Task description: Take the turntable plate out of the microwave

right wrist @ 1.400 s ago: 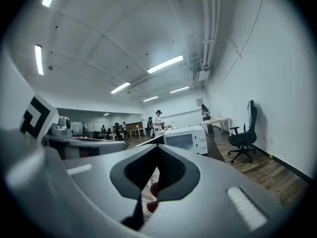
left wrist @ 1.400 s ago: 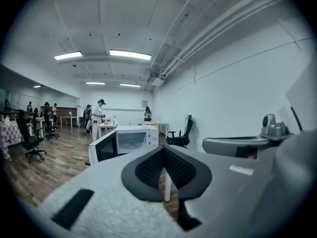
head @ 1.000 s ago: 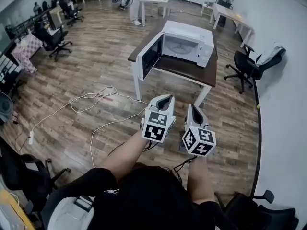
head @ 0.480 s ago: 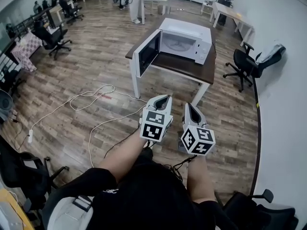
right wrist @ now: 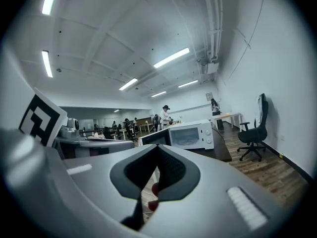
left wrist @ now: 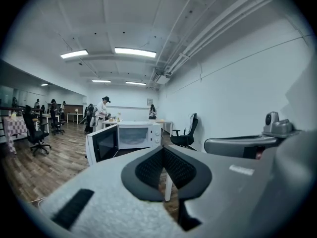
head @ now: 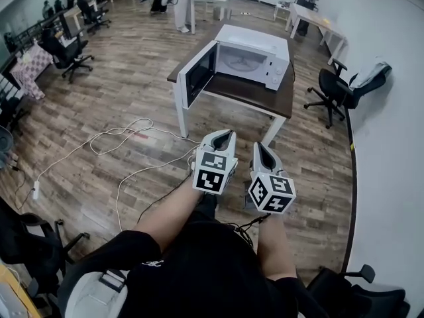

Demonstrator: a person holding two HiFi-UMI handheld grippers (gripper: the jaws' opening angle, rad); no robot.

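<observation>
A dark-topped table [head: 255, 97] on white legs carries the white microwave [head: 257, 50], its door [head: 200, 75] swung open.

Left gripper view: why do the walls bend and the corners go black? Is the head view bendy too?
Left gripper view: the wide-angle lens bows the ceiling pipes and blacks out the corners; the ceiling lights glare white. Head view: bendy too, the floor curves around the table; even light.
</observation>
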